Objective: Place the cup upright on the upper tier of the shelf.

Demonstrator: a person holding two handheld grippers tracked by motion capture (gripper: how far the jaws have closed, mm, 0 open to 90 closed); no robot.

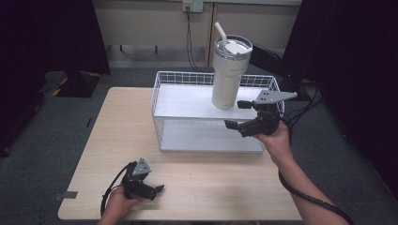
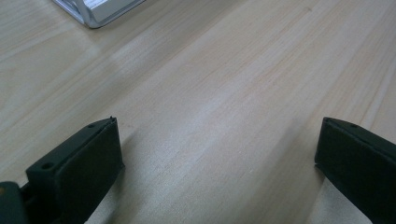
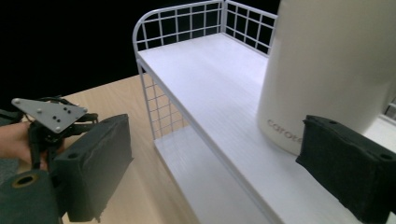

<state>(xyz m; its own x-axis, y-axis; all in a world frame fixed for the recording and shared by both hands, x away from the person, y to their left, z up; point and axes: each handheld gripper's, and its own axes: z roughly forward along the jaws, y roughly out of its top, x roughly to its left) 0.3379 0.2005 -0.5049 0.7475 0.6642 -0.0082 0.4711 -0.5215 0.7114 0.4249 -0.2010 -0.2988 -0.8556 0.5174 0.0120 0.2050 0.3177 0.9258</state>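
Cream-coloured and smooth-sided, the tumbler (image 1: pixel 228 72) stands upright on the upper shelf of the white wire rack (image 1: pixel 162 84), toward its right end, with a lid and a straw (image 1: pixel 220 32) slanting up from the top. The right gripper (image 1: pixel 241 115) hovers just in front of it with its jaws spread wide and nothing between them; in the right gripper view the tumbler's lower wall (image 3: pixel 322 70) sits just past the far jaw, near but not touched. The left gripper (image 1: pixel 157 188) rests low over the wooden table (image 1: pixel 117 126), well apart from the rack, likewise released and empty. The tumbler looks rigid and hard, probably metal, so it should not give under the pads, yet its glossy coat may slip, and it could be heavy if filled; what is inside cannot be seen. A grasp around the narrower lower body, below the wide top, seems safest. The rack's lower shelf (image 1: pixel 206 138) lies bare.
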